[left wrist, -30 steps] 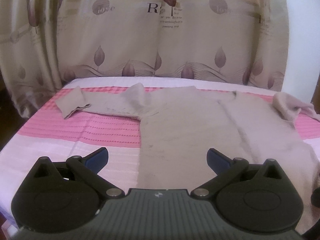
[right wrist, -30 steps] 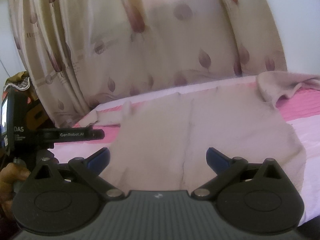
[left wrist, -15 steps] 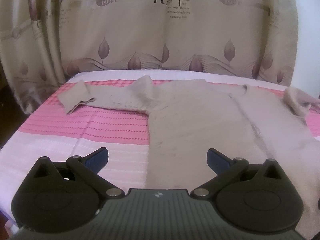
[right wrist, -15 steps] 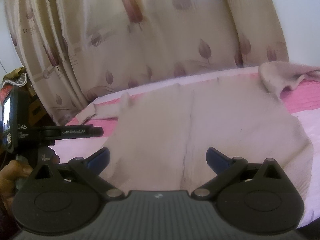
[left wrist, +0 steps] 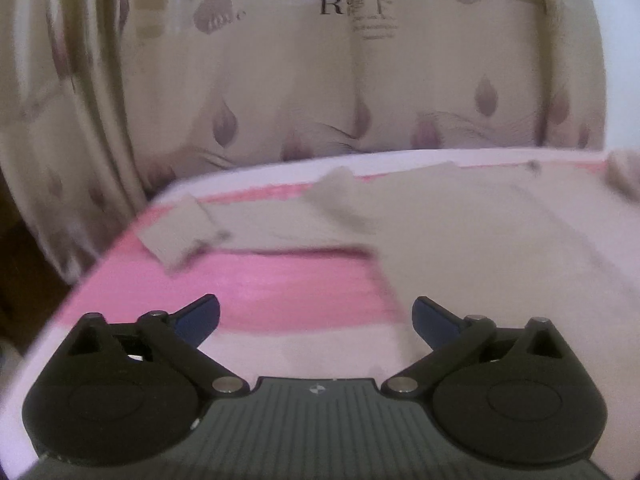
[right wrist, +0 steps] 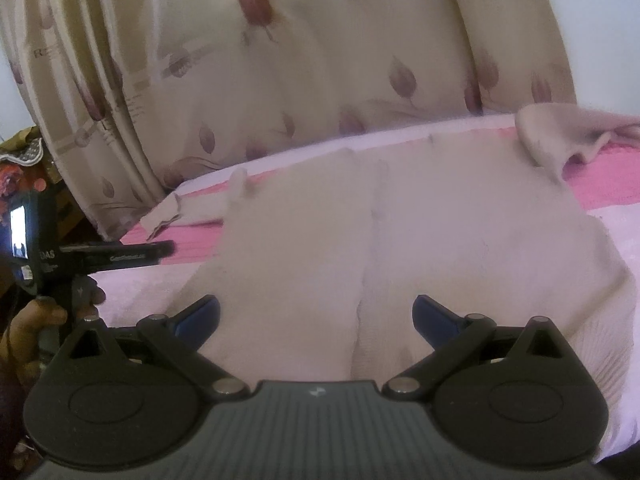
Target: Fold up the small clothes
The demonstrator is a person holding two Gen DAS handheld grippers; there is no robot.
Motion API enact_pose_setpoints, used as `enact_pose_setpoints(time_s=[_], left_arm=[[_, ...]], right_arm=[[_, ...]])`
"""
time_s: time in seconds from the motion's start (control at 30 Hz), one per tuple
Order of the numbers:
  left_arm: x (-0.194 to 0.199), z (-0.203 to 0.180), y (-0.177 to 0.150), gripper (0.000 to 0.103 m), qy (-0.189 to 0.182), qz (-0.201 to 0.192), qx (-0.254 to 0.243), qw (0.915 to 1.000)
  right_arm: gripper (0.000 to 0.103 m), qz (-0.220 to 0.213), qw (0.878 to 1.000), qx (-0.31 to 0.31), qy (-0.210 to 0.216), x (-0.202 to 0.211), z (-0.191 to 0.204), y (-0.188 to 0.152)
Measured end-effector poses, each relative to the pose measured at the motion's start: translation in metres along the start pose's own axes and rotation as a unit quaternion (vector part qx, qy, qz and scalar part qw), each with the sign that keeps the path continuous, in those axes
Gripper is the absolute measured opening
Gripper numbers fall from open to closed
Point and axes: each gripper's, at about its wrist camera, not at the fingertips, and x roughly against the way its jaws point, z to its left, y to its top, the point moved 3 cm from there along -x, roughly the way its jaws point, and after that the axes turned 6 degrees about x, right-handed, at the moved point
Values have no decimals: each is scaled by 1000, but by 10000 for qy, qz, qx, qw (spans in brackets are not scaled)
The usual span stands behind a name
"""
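Note:
A beige knit sweater [left wrist: 500, 248] lies spread flat on a pink and white bed cover [left wrist: 280, 292]. Its left sleeve [left wrist: 180, 236] stretches out toward the bed's left edge. In the right wrist view the sweater body [right wrist: 440, 248] fills the middle and its right sleeve [right wrist: 560, 140] lies bunched at the far right. My left gripper [left wrist: 316, 316] is open and empty above the cover, left of the sweater's body. My right gripper [right wrist: 316, 316] is open and empty above the sweater's lower hem. The left gripper also shows at the left of the right wrist view [right wrist: 120, 256], held in a hand.
A cream curtain with a leaf print [left wrist: 320, 80] hangs right behind the bed. The bed's left edge [left wrist: 100, 264] drops off to a dark floor. A white wall [right wrist: 600, 20] stands at the right. Clutter sits at the far left [right wrist: 24, 160].
My left gripper has swung left and forward, so the sweater now sits to the right of its view. My right gripper has moved closer over the sweater. Both stayed open.

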Motion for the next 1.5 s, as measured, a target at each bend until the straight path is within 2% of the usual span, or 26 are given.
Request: enact_pose_setpoints(time_s=[0.13, 0.17, 0.23, 0.43, 0.5, 0.53, 0.57, 0.6, 0.63, 0.7, 0.8, 0.87, 0.93, 1.0, 1.07, 1.13, 1.3, 1.37, 1.4, 1.47, 1.5], left_arm=[[-39, 40, 3, 95, 314, -137, -546, 9979], [-51, 51, 5, 89, 336, -104, -590, 9976], [-72, 70, 9, 84, 342, -80, -714, 9968], [-125, 104, 22, 85, 469, -39, -1087, 9930], [-141, 111, 22, 80, 437, 93, -1146, 9924], [-145, 117, 25, 72, 297, 45, -1070, 9938], [-148, 121, 27, 43, 199, 105, -988, 9949], [-154, 125, 29, 23, 135, 238, -868, 9958], [-158, 130, 31, 11, 87, 390, -687, 9968], [-154, 144, 39, 10, 59, 252, -290, 9992], [-143, 168, 58, 10, 298, -51, 146, 9994], [-139, 189, 74, 10, 482, -196, 528, 9972], [-139, 212, 88, 10, 816, -267, 826, 9929], [-143, 233, 98, 10, 1269, -213, 1121, 9853], [-145, 259, 104, 10, 1795, -32, 1582, 9709], [-141, 278, 104, 10, 2060, 68, 1929, 9593], [-134, 298, 96, 10, 2920, 360, 2112, 9321], [-133, 298, 96, 9, 3302, 410, 1857, 9246], [-134, 297, 95, 11, 3470, 527, 1718, 9205], [-130, 295, 93, 32, 3667, 589, 1607, 9145], [-124, 289, 93, 39, 3709, 501, 1576, 9138]], right_arm=[[103, 160, 9998, -69, -7, -12, -4, -4], [103, 209, 9997, -91, -7, -15, -5, -5], [103, 295, 9995, -112, -13, -21, -5, -7], [103, 457, 9988, -127, -149, -33, -7, -9], [103, 512, 9984, -140, -195, -36, -8, -9], [103, 540, 9982, -146, -216, -38, -8, -9], [103, 565, 9980, -147, -237, -39, -9, -9], [103, 583, 9979, -144, -259, -40, -8, -9], [103, 601, 9977, -139, -279, -41, -8, -9], [103, 623, 9975, -135, -312, -43, -9, -8], [103, 660, 9971, -135, -344, -46, -9, -8], [103, 702, 9968, -129, -360, -49, -9, -8], [103, 719, 9967, -132, -361, -50, -9, -8], [103, 718, 9967, -131, -367, -51, -9, -8], [103, 710, 9967, -137, -365, -50, -10, -8], [103, 705, 9966, -148, -394, -49, -11, -8], [103, 673, 9964, -244, -454, -46, -18, -7], [103, 651, 9964, -284, -454, -44, -22, -7], [103, 625, 9966, -295, -458, -42, -24, -6], [103, 487, 9972, -293, -483, -35, -28, -3], [103, 378, 9975, -283, -525, -30, -32, 0]])
